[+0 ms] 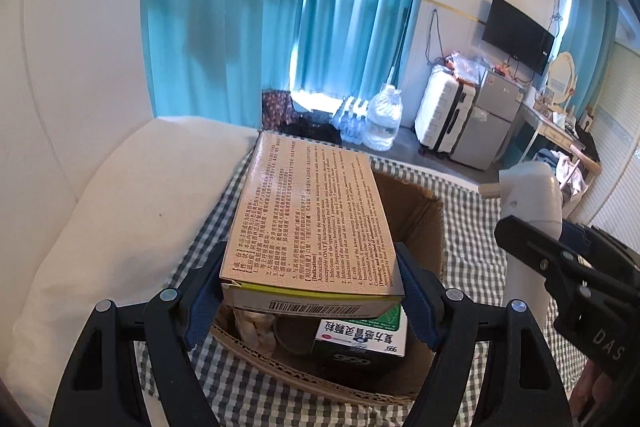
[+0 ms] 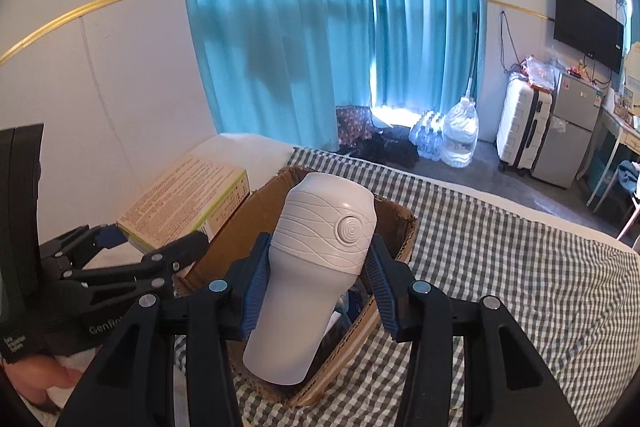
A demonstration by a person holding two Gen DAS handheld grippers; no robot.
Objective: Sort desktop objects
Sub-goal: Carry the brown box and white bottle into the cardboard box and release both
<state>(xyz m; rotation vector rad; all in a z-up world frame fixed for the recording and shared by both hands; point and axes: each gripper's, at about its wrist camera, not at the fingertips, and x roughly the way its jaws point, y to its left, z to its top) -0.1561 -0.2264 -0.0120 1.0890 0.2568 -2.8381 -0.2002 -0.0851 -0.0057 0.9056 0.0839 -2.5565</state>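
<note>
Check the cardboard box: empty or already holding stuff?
Holding stuff. In the left wrist view, the cardboard box contains a green-and-white medicine pack and other items, too shadowed to identify, beneath the held carton.

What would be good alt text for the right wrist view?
The right gripper clamps a white ribbed bottle above an open cardboard box on a checked cloth. At left, the left gripper holds a flat medicine box.

Green med box point(image 1: 362, 341) inside cardboard box point(image 1: 424, 223)
</note>
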